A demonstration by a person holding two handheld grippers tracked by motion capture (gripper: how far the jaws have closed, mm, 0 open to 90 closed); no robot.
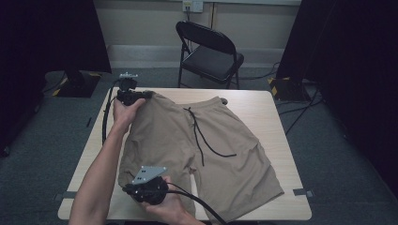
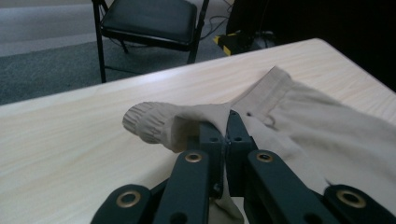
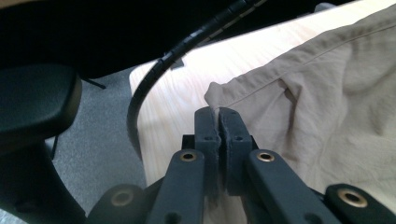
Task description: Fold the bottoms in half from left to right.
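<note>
Left gripper (image 2: 226, 140): jaws pressed together on a bunched corner of the shorts' (image 1: 197, 150) elastic waistband, cloth pinched between the pads and spilling out on both sides. Beyond its tips, bare light wood table (image 2: 70, 140), then a black folding chair (image 2: 149, 21) on grey carpet. Right gripper (image 3: 220, 126): jaws likewise closed flat, a thin edge of tan fabric at the hem corner of one leg caught between them; the rest of that leg lies rumpled off to the side of the jaws, and a black ribbed cable (image 3: 154, 74) curves past on the other side over the table edge. High view: the shorts lie spread flat on the table, black drawstring (image 1: 202, 136) loose across the front; left gripper (image 1: 141, 96) at the far waistband corner, right gripper (image 1: 136, 187) at the near leg hem, each held in a hand.
</note>
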